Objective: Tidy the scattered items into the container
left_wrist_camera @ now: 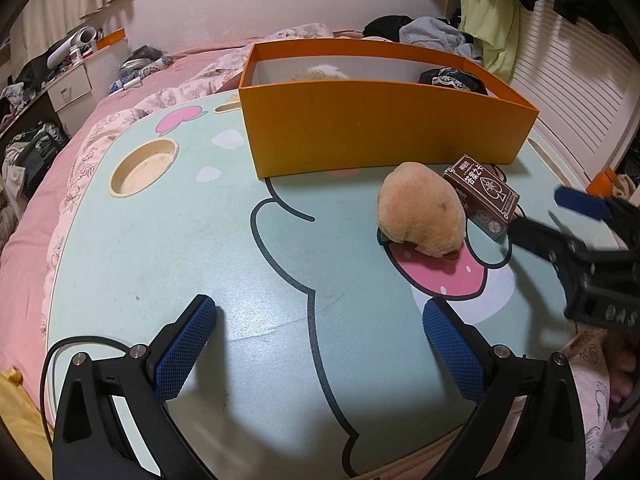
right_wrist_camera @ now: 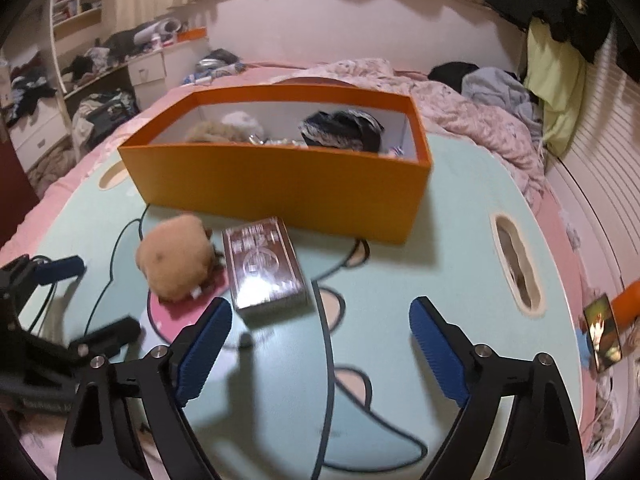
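An orange box [left_wrist_camera: 376, 128] stands at the back of the pale green cartoon table [left_wrist_camera: 180, 240] and holds a plush and dark cloth; it also shows in the right wrist view [right_wrist_camera: 280, 184]. In front of it lie a tan plush toy [left_wrist_camera: 422, 214] and a brown card box [left_wrist_camera: 482, 196], touching each other. They show in the right wrist view too: plush toy [right_wrist_camera: 174, 262], card box [right_wrist_camera: 264, 266]. My left gripper [left_wrist_camera: 320, 344] is open and empty, near the table's front. My right gripper [right_wrist_camera: 320, 344] is open and empty, just short of the card box; it appears at the right of the left wrist view [left_wrist_camera: 560, 216].
The table lies on a bed with a pink floral quilt [left_wrist_camera: 64, 184]. A round cup recess [left_wrist_camera: 144, 166] is in the table's left side and a slot [right_wrist_camera: 518, 264] in its right. A phone [right_wrist_camera: 602, 334] lies off the right edge. Clothes are piled behind.
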`<state>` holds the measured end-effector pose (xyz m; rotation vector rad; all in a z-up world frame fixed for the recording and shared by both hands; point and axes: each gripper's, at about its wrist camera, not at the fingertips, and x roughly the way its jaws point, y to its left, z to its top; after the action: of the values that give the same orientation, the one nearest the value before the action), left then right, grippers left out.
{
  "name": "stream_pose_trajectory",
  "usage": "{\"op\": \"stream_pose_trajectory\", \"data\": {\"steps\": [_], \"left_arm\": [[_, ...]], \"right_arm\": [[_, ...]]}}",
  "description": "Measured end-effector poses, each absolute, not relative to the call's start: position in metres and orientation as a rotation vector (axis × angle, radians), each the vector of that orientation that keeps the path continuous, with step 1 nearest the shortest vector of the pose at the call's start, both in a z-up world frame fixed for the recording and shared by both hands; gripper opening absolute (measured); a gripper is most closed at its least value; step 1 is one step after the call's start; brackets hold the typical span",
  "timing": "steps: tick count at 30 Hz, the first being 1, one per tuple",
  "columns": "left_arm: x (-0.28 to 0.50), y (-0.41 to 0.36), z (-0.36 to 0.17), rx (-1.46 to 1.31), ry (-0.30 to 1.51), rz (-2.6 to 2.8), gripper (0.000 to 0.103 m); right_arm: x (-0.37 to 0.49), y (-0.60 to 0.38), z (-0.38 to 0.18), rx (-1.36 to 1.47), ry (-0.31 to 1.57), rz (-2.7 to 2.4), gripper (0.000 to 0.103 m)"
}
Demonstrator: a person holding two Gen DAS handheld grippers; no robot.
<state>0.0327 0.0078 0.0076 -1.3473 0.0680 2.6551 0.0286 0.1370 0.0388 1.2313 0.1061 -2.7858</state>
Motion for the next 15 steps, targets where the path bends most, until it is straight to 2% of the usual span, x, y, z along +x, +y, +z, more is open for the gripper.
{"op": "stream_pose_trajectory", "data": {"steps": [3, 10, 11, 12, 13, 14, 15], "left_arm": [[0.033, 0.008, 0.008, -1.347, 0.068, 2.655, 0.103], [0.033, 0.008, 0.008, -1.346, 0.068, 2.656, 0.103], [0.033, 0.008, 0.008, -1.346, 0.068, 2.656, 0.103], [0.033, 0.008, 0.007, -1.346, 0.068, 2.656, 0.103], [0.033, 0.008, 0.007, -1.348, 0.068, 2.656, 0.103], [0.033, 0.008, 0.007, -1.348, 0.069, 2.656, 0.103], [0.033, 0.008, 0.008, -1.344, 0.068, 2.658, 0.103]], "right_arm": [[0.019, 0.131, 0.039, 1.229, 0.119, -2.761, 0.083], [0.003, 0.113, 0.034, 1.253, 0.167, -2.728, 0.082], [0.000, 0.112, 0.031, 1.267, 0.166, -2.717, 0.078], [-0.004, 0.112, 0.027, 1.289, 0.154, -2.696, 0.061], [-0.006, 0.113, 0.026, 1.295, 0.135, -2.682, 0.056], [-0.005, 0.114, 0.027, 1.281, 0.124, -2.685, 0.039], [-0.003, 0.115, 0.029, 1.279, 0.118, -2.688, 0.039]]}}
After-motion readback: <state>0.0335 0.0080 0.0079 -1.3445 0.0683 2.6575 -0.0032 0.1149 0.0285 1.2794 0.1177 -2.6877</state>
